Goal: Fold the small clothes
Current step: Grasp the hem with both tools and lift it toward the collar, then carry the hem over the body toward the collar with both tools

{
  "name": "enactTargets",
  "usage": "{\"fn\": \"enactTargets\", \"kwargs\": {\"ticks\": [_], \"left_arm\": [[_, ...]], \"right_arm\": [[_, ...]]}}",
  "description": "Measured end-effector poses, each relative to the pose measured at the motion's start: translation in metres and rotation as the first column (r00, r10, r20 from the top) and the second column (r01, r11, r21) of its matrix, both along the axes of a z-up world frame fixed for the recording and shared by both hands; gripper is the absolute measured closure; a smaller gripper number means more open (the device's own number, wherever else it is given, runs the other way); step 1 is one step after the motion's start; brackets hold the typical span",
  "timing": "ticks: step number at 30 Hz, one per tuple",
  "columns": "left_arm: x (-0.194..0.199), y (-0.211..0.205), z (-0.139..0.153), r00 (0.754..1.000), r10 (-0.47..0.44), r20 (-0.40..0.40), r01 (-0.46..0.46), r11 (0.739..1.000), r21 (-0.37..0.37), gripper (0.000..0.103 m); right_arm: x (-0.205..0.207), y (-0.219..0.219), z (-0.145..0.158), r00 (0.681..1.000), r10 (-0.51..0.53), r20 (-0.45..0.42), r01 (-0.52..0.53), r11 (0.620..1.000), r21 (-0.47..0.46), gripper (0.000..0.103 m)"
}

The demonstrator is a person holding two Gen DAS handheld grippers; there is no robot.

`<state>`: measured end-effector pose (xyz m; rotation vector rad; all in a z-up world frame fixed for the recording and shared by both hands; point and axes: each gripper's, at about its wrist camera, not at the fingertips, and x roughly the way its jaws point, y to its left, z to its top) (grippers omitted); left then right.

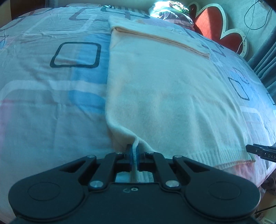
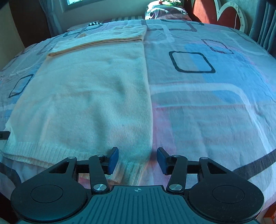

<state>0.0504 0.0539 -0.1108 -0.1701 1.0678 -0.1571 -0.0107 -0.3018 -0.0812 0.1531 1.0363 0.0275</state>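
Observation:
A cream knitted sweater [image 1: 163,89] lies flat on the bed, its far end folded over into a band [image 1: 155,37]. My left gripper [image 1: 134,151] is shut on the sweater's near left hem corner, pinching a raised fold between its blue pads. The sweater also shows in the right wrist view [image 2: 89,96] with its ribbed hem [image 2: 51,151] nearest me. My right gripper [image 2: 137,159] is open, its jaws straddling the sweater's near right hem corner, low over the bed. The right gripper's tip shows at the right edge of the left wrist view [image 1: 260,151].
The bed sheet [image 1: 51,89] has blue, pink and white blocks with dark square outlines [image 2: 192,62]. Pillows and bundled cloth [image 1: 170,12] lie at the head. A red flower-shaped headboard [image 1: 217,25] and curtains [image 1: 265,56] stand at the right.

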Motion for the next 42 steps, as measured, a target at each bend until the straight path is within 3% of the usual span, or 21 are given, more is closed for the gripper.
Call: {"fn": "enactTargets", "kwargs": {"ticks": [5,9,11,19,24,42], "left_arm": [[-0.003,-0.002,0.0,1.0,0.016,-0.004,-0.016,0.999,0.033,0.091],[-0.004,-0.002,0.0,1.0,0.023,-0.007,-0.023,0.999,0.042,0.088],[-0.004,-0.003,0.0,1.0,0.022,-0.007,-0.022,0.999,0.041,0.089],[0.0,-0.003,0.004,1.0,0.004,0.02,-0.004,1.0,0.027,0.098],[0.011,-0.002,0.018,0.997,0.007,0.08,-0.007,1.0,-0.005,0.1],[0.127,0.016,0.062,0.963,0.127,0.238,-0.095,0.985,-0.14,0.1]], "right_arm": [[-0.002,0.01,-0.001,1.0,0.003,-0.011,-0.003,1.0,0.016,0.055],[-0.003,0.017,0.001,1.0,0.018,-0.023,-0.017,1.0,0.027,0.084],[-0.002,0.016,0.003,0.999,0.015,-0.031,-0.014,0.999,0.051,0.093],[0.006,0.017,0.019,1.0,0.006,0.0,-0.006,0.995,0.103,0.095],[0.019,0.015,0.03,0.999,-0.01,0.033,0.005,0.99,0.142,0.095],[0.143,-0.009,0.073,0.971,-0.089,0.222,0.034,0.971,0.238,0.097]]}}
